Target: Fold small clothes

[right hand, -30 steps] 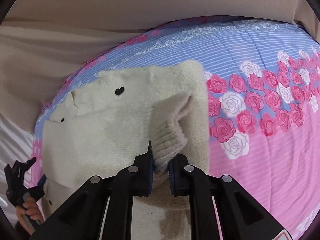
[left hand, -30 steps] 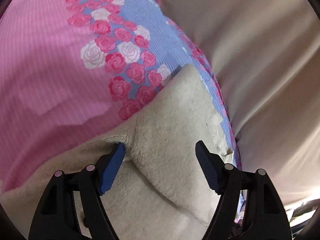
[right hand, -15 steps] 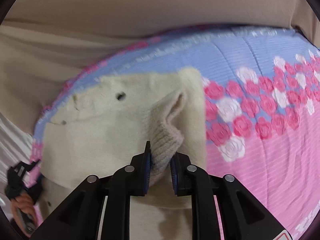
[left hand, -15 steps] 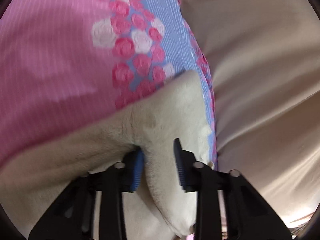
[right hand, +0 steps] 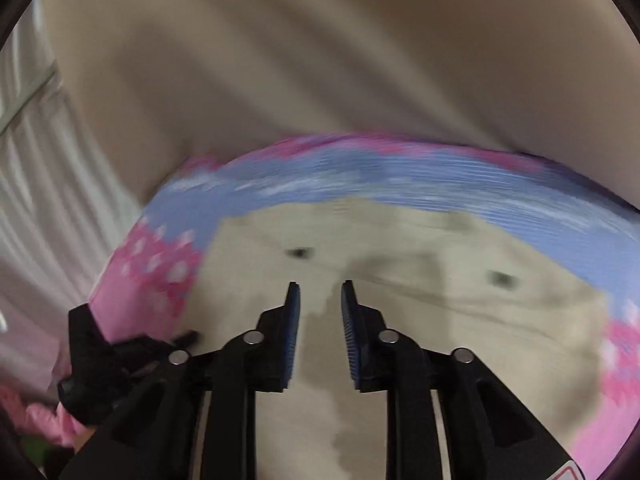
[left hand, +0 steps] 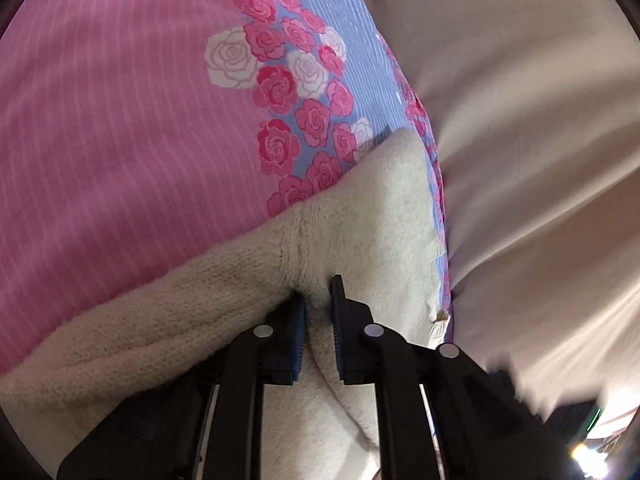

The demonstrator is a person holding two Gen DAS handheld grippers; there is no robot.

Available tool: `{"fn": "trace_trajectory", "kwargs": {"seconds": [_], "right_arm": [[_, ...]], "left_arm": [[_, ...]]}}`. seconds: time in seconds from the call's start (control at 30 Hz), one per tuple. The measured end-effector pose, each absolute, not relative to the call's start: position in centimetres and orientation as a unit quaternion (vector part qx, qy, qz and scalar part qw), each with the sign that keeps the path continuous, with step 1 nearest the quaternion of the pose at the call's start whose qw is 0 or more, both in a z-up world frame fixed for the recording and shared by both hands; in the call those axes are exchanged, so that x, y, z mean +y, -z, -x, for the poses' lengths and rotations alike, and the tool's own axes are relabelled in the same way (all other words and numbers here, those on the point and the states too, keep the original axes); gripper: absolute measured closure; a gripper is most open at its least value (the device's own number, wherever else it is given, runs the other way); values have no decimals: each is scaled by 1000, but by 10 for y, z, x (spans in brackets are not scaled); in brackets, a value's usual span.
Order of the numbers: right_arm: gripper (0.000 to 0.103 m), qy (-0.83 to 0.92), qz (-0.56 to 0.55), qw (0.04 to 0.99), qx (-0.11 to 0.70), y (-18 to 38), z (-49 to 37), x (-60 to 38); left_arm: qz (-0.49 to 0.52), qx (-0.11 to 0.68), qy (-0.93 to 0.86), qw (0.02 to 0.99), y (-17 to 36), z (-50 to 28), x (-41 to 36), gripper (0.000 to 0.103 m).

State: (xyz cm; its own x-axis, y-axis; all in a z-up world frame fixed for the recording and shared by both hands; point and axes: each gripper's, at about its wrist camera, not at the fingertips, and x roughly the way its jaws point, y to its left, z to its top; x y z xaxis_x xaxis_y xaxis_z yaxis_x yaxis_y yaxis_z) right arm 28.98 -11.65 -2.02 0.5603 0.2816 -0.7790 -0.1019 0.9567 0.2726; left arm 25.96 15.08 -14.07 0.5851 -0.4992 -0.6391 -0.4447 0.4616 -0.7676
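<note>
A cream knit sweater [left hand: 380,208] lies on a floral bedsheet [left hand: 120,140]. My left gripper [left hand: 318,292] is shut on a raised fold of the sweater near its edge, with the blue pads pressed into the pile. The right wrist view is blurred by motion. There the sweater [right hand: 440,320] lies flat with two dark buttons [right hand: 298,253] showing. My right gripper [right hand: 320,292] hangs above it, its jaws narrow, with a paler strip of the sweater's sleeve pinched between the pads and trailing down toward the camera.
Beige cloth [left hand: 520,120] rises beyond the bed's far edge and fills the top of the right wrist view. A white curtain [right hand: 24,160] hangs at the left. The left gripper's black frame [right hand: 100,360] and a pink sleeve [right hand: 44,420] sit at the sweater's left edge.
My left gripper closed from wide open onto the sweater fold and sank slightly. My right gripper swept sideways over the sweater and rolled, carrying the sleeve; its view went blurred.
</note>
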Motion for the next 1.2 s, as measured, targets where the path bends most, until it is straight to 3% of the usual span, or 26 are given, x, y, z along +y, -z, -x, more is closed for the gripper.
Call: {"fn": "trace_trajectory", "kwargs": {"seconds": [0.23,0.37,0.4,0.47,0.53,0.73,0.87,1.0,1.2], "right_arm": [[96,-123,-59,816,562,113,-398,-16],[92,-107,-115,828,539,93,-384,-31],[91,-103,-120,839,521,81,-368,-38],[71,-80,-123,867,476,53,-323,-73],[65,-46,-124,885,446,35,-264,-117],[64,111,-143,851,493,43,-66,-249],[63,157,-168,811,538,66,42,-281],[62,155,-219,778,568,98,99,-271],[49,93,-277,766,572,122,116,-234]], "left_arm": [[484,472,47,736,137,-265,153,92],[472,483,65,735,134,-271,153,90],[469,489,75,732,131,-269,154,87],[454,493,93,736,122,-262,158,74],[422,486,102,758,109,-243,168,62],[295,496,63,814,85,-156,206,52],[251,533,17,808,94,-101,218,44],[249,570,0,783,108,-67,216,44],[229,563,2,794,107,-44,205,26]]}}
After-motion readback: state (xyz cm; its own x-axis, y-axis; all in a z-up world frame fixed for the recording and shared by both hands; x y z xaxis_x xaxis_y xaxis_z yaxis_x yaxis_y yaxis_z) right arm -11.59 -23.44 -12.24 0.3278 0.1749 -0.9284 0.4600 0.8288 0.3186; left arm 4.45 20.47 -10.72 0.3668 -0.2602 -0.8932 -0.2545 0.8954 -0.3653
